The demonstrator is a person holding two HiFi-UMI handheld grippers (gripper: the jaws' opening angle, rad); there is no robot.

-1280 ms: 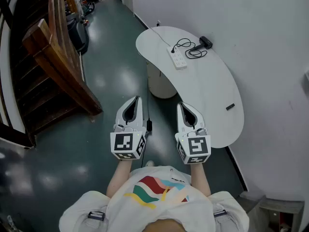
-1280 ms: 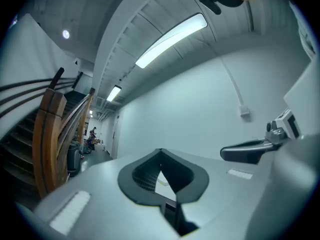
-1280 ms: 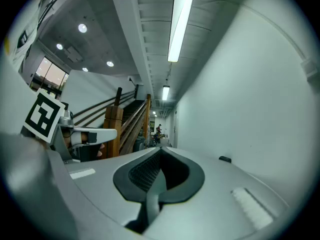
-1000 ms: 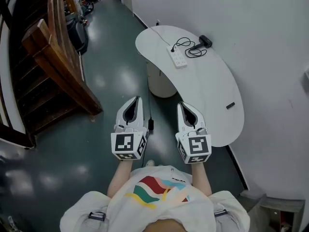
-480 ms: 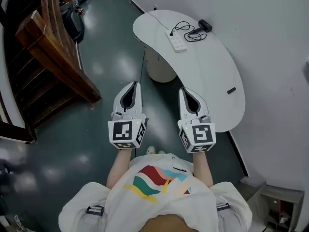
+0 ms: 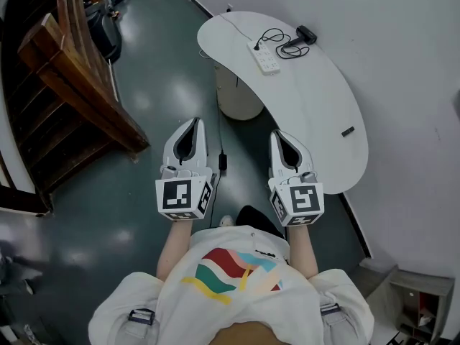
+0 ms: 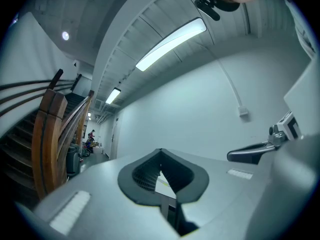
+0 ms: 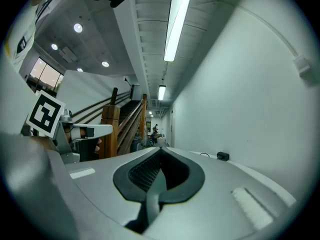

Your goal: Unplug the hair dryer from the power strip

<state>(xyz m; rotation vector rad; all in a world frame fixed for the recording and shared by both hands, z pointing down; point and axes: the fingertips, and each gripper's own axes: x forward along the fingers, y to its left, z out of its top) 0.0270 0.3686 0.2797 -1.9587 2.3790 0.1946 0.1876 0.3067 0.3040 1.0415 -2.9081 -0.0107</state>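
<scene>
There, the small black hair dryer lies near the white power strip.

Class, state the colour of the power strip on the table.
The power strip is white; head view shows it best.

Indoor hall or lobby of larger building.
- Glossy dark green floor across left and centre, lamp glare on it.
- Wide wooden staircase with heavy handrail, upper left.
- Plain white wall at right, curved white table against it.
- Long tube lights on slatted ceiling, round spots beside.
- Corridor runs back past stairs, distant person at far end.
</scene>
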